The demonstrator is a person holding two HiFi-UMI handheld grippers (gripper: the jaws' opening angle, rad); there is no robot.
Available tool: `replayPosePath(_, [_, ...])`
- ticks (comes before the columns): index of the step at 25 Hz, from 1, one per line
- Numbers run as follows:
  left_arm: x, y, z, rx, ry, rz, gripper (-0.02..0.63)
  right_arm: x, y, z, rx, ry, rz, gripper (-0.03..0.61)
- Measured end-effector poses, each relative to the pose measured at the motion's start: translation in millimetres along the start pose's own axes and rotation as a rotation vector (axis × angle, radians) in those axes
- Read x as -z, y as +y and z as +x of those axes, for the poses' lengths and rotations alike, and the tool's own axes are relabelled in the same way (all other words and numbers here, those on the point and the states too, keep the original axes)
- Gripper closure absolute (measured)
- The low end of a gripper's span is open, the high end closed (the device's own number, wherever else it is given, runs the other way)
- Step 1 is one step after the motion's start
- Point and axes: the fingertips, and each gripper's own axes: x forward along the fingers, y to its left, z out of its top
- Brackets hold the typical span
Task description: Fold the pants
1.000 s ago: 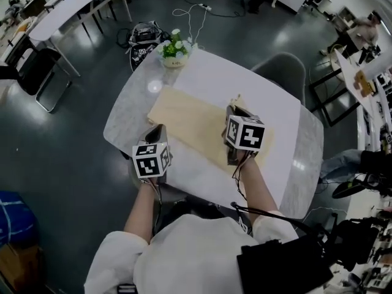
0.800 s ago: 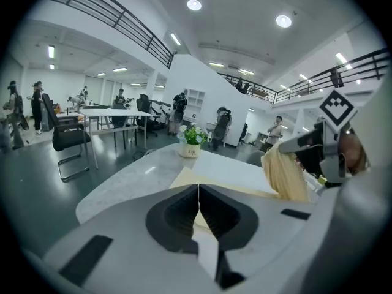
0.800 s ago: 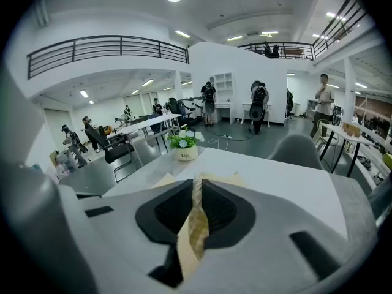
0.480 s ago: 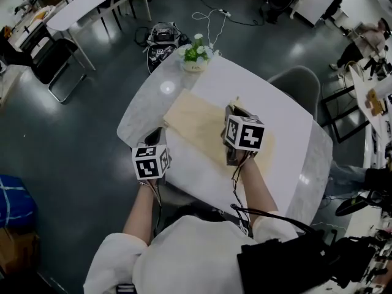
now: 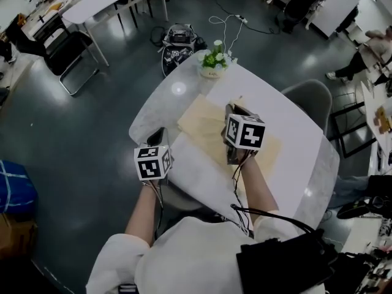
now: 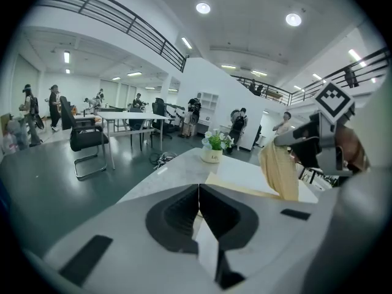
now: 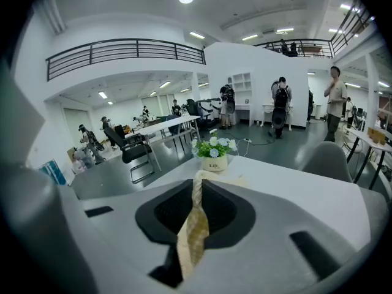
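Pants [image 5: 203, 122] of beige weave bunch between right fingers [image 7: 223, 213]; left fingers [image 6: 176, 218] are pressed together.

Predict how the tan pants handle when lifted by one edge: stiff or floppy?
Likely floppy: the pants bunch into a thin strip between the right gripper's shut jaws and droop below it in the left gripper view. Probably light: one pinch holds that edge up. The rest lies flat on the smooth table, so it may slide if pulled.

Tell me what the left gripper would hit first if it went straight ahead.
Probably the bare table, close before the edge of the pants; the flower pot stands farther back. Depth is unclear.
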Motion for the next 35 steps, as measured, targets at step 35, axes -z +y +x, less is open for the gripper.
replayPosePath(35, [59, 22, 23, -0.037, 0.074, -0.077, 0.604, 91, -5, 77, -0.070, 0.158, 0.122, 0.445])
